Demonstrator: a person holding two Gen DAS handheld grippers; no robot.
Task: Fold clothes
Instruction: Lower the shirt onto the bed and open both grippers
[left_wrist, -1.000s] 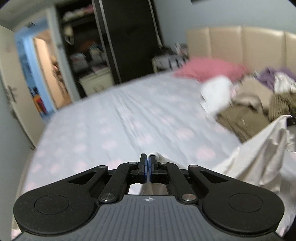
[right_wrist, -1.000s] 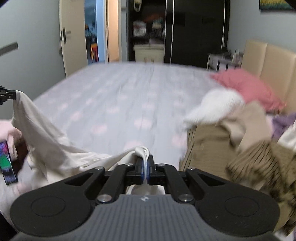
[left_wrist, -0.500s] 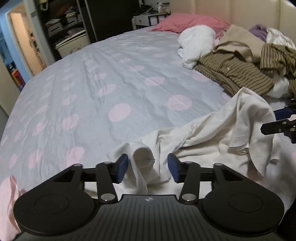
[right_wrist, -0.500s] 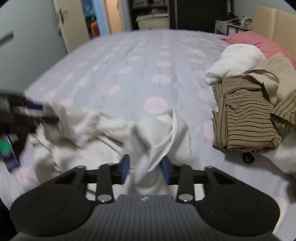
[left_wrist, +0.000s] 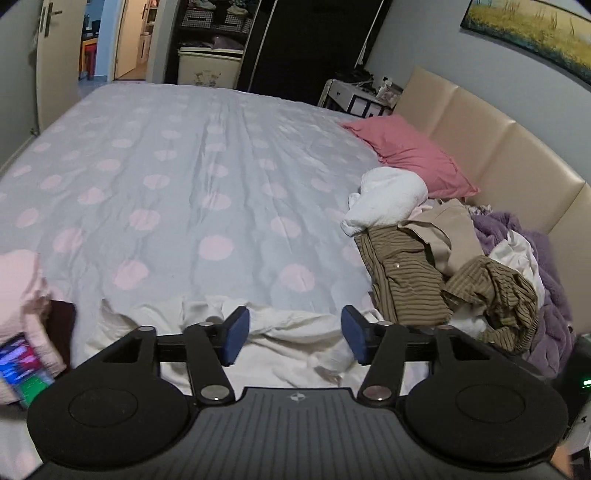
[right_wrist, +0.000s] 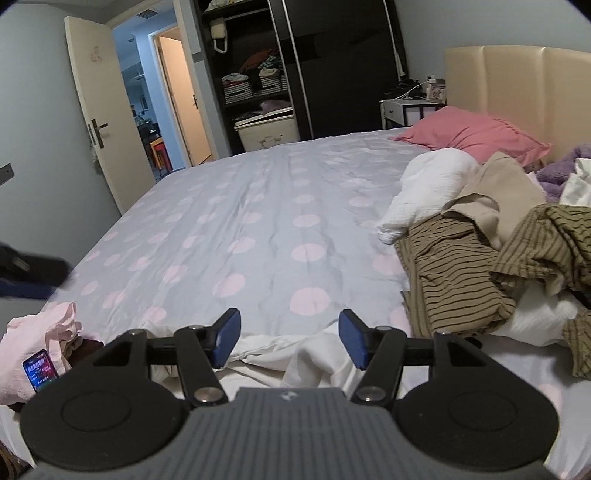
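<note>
A cream-white garment (left_wrist: 288, 341) lies crumpled on the near edge of the bed, just under both grippers; it also shows in the right wrist view (right_wrist: 295, 354). My left gripper (left_wrist: 293, 338) is open and empty above it. My right gripper (right_wrist: 290, 341) is open and empty above the same garment. A blurred dark shape at the left edge of the right wrist view (right_wrist: 26, 271) looks like the other gripper.
The bed (left_wrist: 207, 177) has a grey sheet with pink dots. A pile of clothes with a brown striped shirt (left_wrist: 410, 280), white bundle (left_wrist: 388, 199) and pink pillow (left_wrist: 406, 151) lies right. Pink cloth (right_wrist: 33, 343) and a phone (right_wrist: 40, 370) lie near left.
Both grippers were shut on the cream garment and holding it up; they lowered it to the bed, opened and let go. Both now sit wide open above it.
</note>
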